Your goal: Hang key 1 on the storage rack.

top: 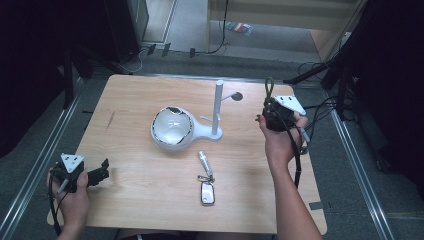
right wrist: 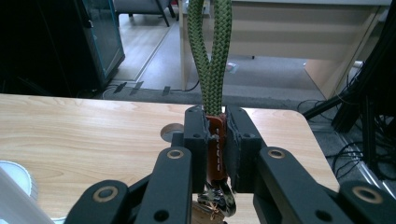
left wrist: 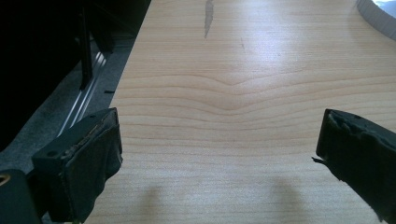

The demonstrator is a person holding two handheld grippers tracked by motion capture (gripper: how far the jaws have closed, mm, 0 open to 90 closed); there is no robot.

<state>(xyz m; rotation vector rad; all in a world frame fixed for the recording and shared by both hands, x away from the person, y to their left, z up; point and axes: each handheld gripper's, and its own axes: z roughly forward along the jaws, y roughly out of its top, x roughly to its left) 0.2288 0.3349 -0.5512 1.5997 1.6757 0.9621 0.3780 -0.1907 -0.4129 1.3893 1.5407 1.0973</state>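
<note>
Right claw (right wrist: pixel 215 140) pinches orange tag (right wrist: pixel 216 149) of a keychain, green cord loop (right wrist: pixel 211 51) sticking up beyond its tips, keys (right wrist: pixel 215 203) hanging below. It's raised above the worktop (top: pixel 150 180). Left claw (left wrist: pixel 219 154) spread, nothing between its tips, low over worktop.

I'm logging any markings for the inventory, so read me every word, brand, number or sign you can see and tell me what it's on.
Orange tag below the green braided cord loop, clamped in the right gripper: printing runs down its edge, too small to read.
Silver key fob on the wooden table: no legible marking.
White key stand: none visible.
</note>
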